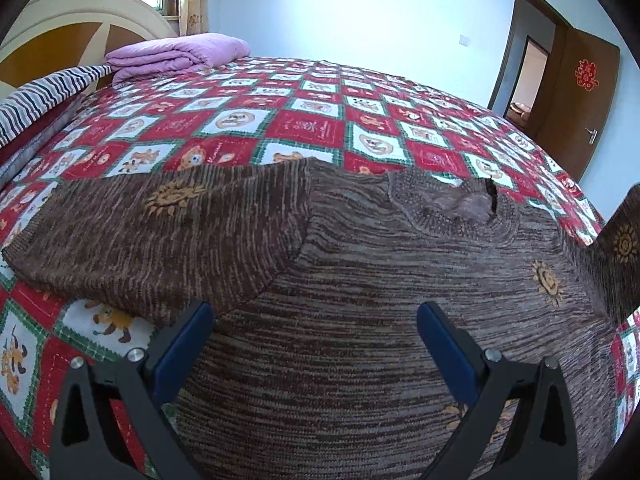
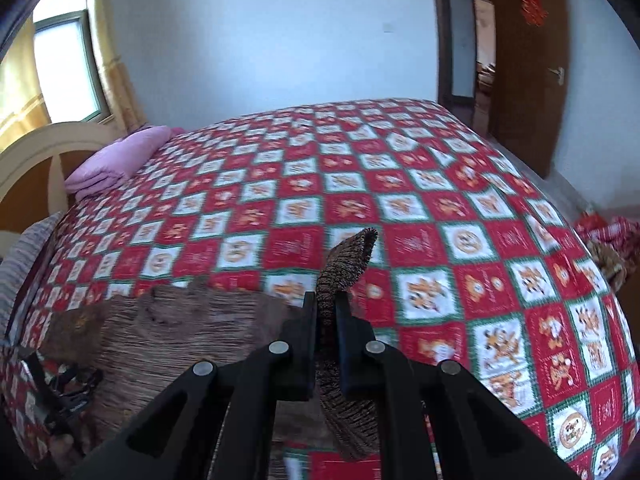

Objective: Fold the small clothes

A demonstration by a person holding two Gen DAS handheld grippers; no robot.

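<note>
Brown sweater [image 1: 380, 280] spread flat over the near part of the bedspread [image 1: 304, 120], low enough to pass over. Beyond the sweater, wide bare stretch of bedspread, open for reaching. Far beyond the sweater to its left, folded purple blanket [image 1: 176, 54] against the headboard [image 1: 80, 12], with striped cloth [image 1: 44, 96] along that same edge. At the sweater's right edge, raised sleeve [image 2: 344, 268] pinched in the right gripper [image 2: 325, 304], standing as a barrier there. Left gripper [image 1: 316, 312] spread wide above the sweater's body.
</note>
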